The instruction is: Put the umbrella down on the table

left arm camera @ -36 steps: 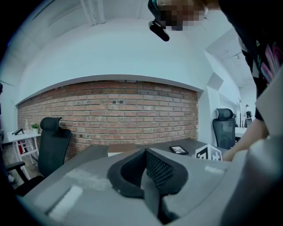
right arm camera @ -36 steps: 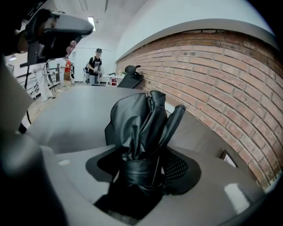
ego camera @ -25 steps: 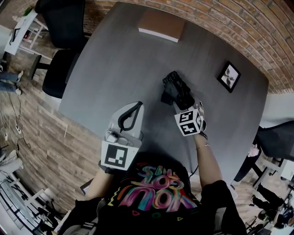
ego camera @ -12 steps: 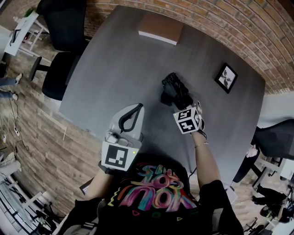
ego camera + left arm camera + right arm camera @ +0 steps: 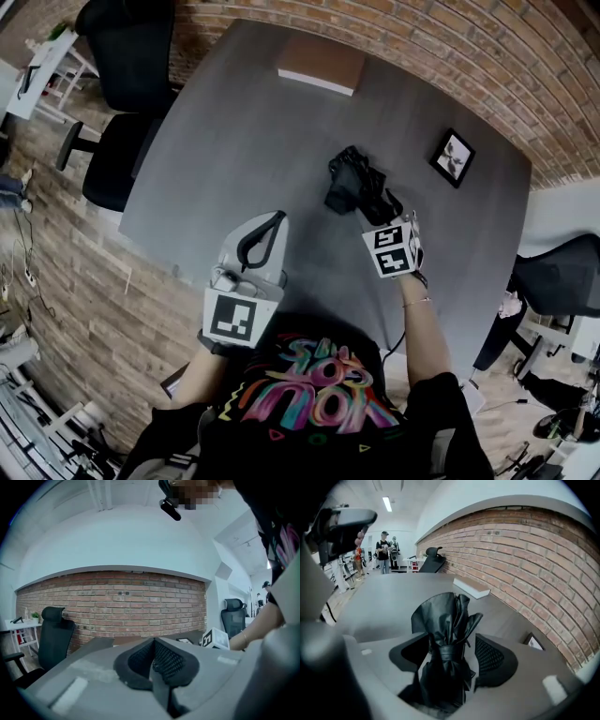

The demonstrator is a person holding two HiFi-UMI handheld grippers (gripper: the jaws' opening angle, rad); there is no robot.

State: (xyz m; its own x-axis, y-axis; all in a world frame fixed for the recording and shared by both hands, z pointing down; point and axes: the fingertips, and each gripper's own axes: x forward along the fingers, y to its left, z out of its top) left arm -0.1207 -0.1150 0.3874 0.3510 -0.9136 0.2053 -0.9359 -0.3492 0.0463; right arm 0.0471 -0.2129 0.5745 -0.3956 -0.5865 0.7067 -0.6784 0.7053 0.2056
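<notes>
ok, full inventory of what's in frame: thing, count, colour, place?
table: 1, grey, centre
umbrella: 1, black, folded, lying on the table right of centre
picture frame: 1, black, on the table's right side
flat slab: 1, brown with white edge, table's far side
office chairs: at least 2, black, one left of the table, one right
brick wall: 1, red-brown, behind the table
bystanders: 2 or more, far end of room
left gripper: 1, grey, jaws together, empty
right gripper: 1, grey, jaws just been opening, umbrella between them, not pressed
</notes>
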